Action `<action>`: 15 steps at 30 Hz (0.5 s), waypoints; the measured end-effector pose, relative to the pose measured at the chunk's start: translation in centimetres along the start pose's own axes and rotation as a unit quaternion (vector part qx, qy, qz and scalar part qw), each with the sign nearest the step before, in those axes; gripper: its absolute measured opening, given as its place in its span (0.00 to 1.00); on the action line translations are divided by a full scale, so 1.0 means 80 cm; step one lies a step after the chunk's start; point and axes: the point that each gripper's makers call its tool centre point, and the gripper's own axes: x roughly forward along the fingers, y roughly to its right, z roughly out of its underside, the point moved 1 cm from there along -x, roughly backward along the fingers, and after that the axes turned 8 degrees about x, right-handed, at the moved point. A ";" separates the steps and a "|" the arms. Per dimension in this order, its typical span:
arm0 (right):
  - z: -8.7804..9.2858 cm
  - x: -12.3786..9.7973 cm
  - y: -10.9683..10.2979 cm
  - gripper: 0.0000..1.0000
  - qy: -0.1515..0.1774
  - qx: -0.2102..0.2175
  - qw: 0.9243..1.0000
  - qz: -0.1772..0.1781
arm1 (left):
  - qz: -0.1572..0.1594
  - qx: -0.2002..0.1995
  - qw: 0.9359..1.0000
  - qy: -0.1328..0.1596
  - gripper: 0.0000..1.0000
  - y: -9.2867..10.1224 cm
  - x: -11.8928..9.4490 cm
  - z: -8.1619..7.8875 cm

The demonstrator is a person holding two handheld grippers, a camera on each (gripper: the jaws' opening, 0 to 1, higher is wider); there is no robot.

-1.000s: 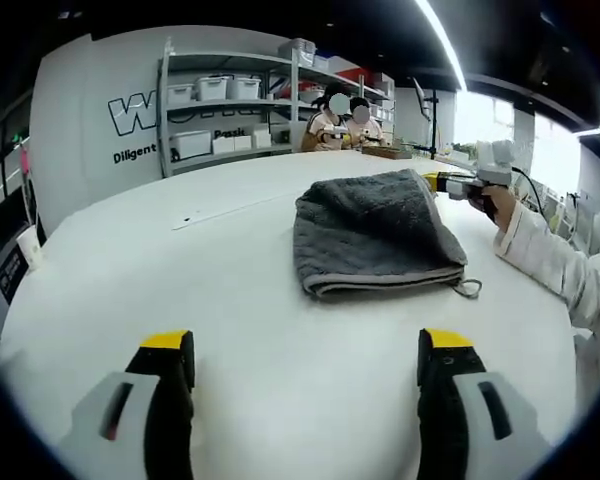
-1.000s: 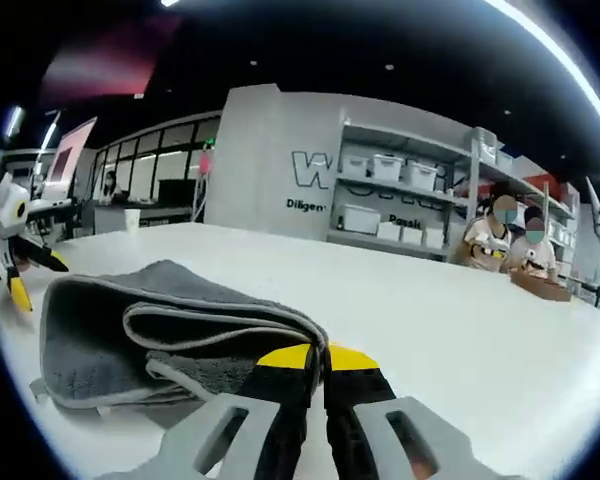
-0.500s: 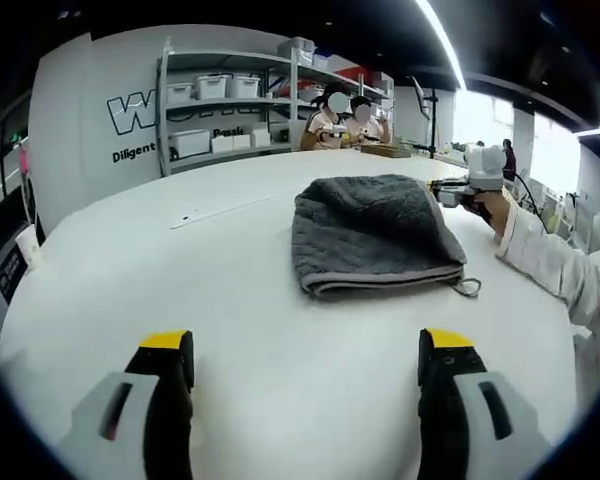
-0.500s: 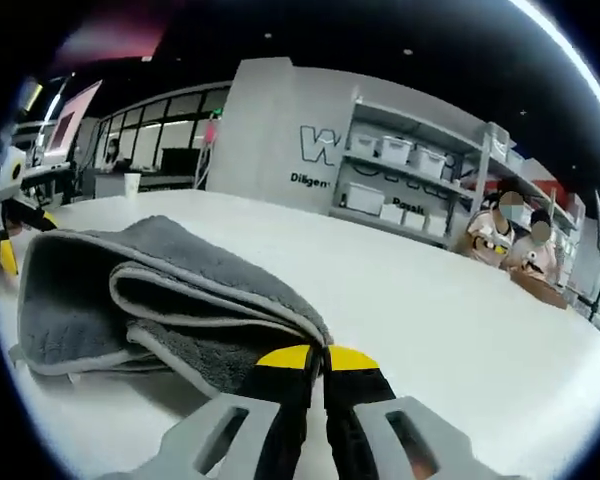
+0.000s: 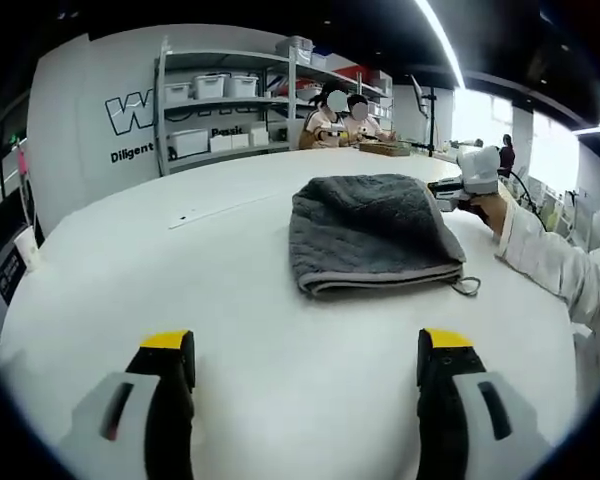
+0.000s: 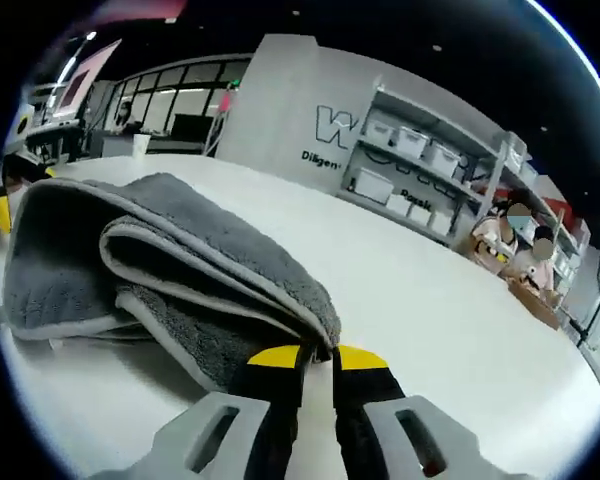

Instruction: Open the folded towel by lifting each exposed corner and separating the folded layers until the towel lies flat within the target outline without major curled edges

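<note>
Grey towel (image 5: 372, 232): folded in layers, mid white surface (image 5: 220, 290). My right gripper (image 6: 317, 358): fingers pressed together, pinching the top layer's corner at the towel's far side. My left gripper (image 5: 305, 345): fingers spread, empty, well short of the towel. Step, as I judge it: first corner lift. Next: raise and peel that layer clear. Shelving (image 5: 230, 100): behind.

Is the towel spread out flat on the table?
No, the gray towel lies folded in layers on the white table.
</note>
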 end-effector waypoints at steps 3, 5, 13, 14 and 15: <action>-0.002 -0.003 0.006 0.14 -0.002 -0.008 1.000 0.016 | -0.001 -0.001 1.000 -0.001 0.91 -0.001 0.000 0.000; -0.001 -0.004 0.008 0.18 -0.003 -0.005 1.000 0.020 | -0.002 -0.003 1.000 0.000 0.91 -0.002 -0.001 0.000; 0.002 -0.012 0.019 0.33 -0.011 0.029 0.999 0.031 | -0.001 -0.003 1.000 -0.004 0.92 -0.001 0.001 0.002; 0.002 -0.014 0.019 0.36 -0.012 0.031 0.999 0.030 | -0.001 -0.003 1.000 -0.004 0.92 -0.001 0.001 0.002; 0.001 -0.018 0.021 0.40 -0.014 0.036 0.999 0.032 | -0.001 -0.004 1.000 -0.004 0.92 -0.001 0.001 0.002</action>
